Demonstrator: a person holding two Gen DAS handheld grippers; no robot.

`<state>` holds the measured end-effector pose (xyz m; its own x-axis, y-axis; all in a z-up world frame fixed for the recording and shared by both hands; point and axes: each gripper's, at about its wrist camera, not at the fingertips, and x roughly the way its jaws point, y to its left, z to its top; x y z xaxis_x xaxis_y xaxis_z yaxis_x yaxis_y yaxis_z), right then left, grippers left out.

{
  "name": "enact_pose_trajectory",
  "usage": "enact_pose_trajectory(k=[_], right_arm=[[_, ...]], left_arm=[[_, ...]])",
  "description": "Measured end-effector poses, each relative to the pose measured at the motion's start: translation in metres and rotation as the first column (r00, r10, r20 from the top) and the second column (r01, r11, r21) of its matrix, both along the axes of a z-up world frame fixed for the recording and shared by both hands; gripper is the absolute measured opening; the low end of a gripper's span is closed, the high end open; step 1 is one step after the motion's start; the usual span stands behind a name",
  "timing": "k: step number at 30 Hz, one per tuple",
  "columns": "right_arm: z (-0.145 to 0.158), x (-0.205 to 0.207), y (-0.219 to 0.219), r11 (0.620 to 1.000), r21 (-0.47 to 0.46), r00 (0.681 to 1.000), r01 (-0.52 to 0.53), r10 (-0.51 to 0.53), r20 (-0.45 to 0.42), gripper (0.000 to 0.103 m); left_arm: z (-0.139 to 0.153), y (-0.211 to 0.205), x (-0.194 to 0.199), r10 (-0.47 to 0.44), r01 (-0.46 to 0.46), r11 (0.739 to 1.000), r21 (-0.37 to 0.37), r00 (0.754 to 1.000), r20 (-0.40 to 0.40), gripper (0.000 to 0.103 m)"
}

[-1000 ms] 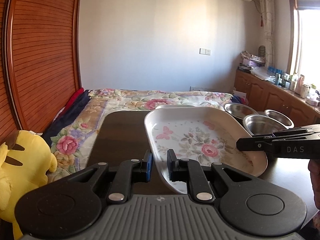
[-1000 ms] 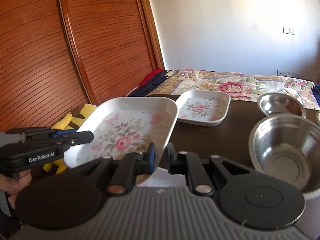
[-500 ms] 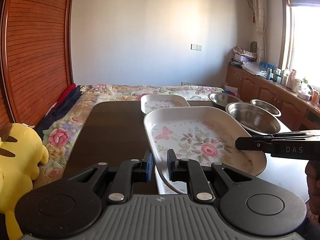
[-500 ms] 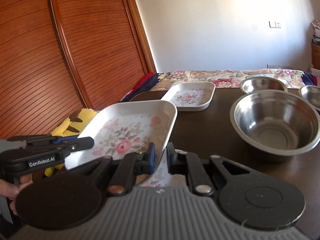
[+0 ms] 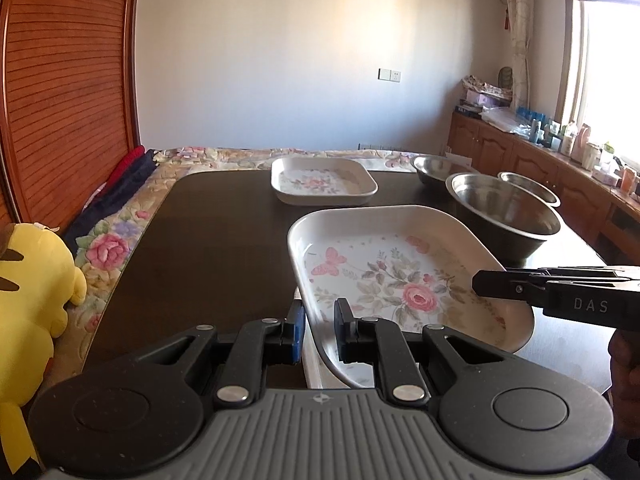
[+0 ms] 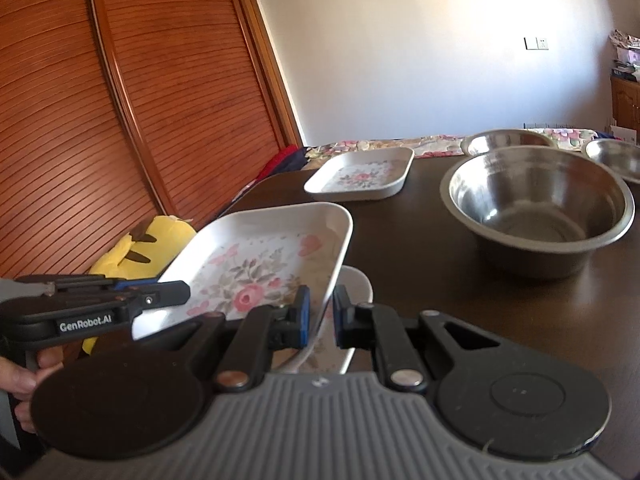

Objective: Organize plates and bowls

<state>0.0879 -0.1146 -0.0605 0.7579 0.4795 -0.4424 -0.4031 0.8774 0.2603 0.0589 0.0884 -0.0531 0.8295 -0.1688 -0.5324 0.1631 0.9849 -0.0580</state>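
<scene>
The dark table (image 5: pixel 224 236) now fills much more of both views than one second ago, when mostly the bed showed behind it; so the two grippers have come lower and level. The big steel bowl (image 6: pixel 536 204) stands to the right, with two smaller steel bowls behind it. The large floral plate (image 5: pixel 400 276) is held in the air between both grippers, slightly tilted. Under it lies another white plate (image 6: pixel 356 292), and the gap to it looks smaller than before, though I cannot see well if they touch. The small floral plate (image 5: pixel 324 180) waits at the far side.

The left gripper (image 5: pixel 319 330) is closed on the near left rim of the large plate, the right gripper (image 6: pixel 319 312) on the opposite rim. I judge the stacking is almost finished.
</scene>
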Motion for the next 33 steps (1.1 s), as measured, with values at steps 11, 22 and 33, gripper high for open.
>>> enact_pose_trajectory(k=[11,22,33], right_arm=[[-0.006,-0.007,0.004,0.999,-0.035,1.000,0.010,-0.010,0.010,0.014],[-0.014,-0.007,0.003,0.999,-0.046,1.000,0.015,-0.016,-0.012,0.014],[-0.015,-0.007,0.004,0.999,-0.053,1.000,0.012,-0.012,-0.013,0.015]], left_arm=[[-0.007,-0.001,0.001,-0.004,0.004,1.000,0.004,1.000,-0.019,0.017],[-0.016,-0.005,0.005,-0.003,0.004,1.000,0.027,0.999,-0.033,0.017],[-0.021,-0.013,0.007,0.012,-0.011,0.998,0.059,1.000,-0.024,0.017]])
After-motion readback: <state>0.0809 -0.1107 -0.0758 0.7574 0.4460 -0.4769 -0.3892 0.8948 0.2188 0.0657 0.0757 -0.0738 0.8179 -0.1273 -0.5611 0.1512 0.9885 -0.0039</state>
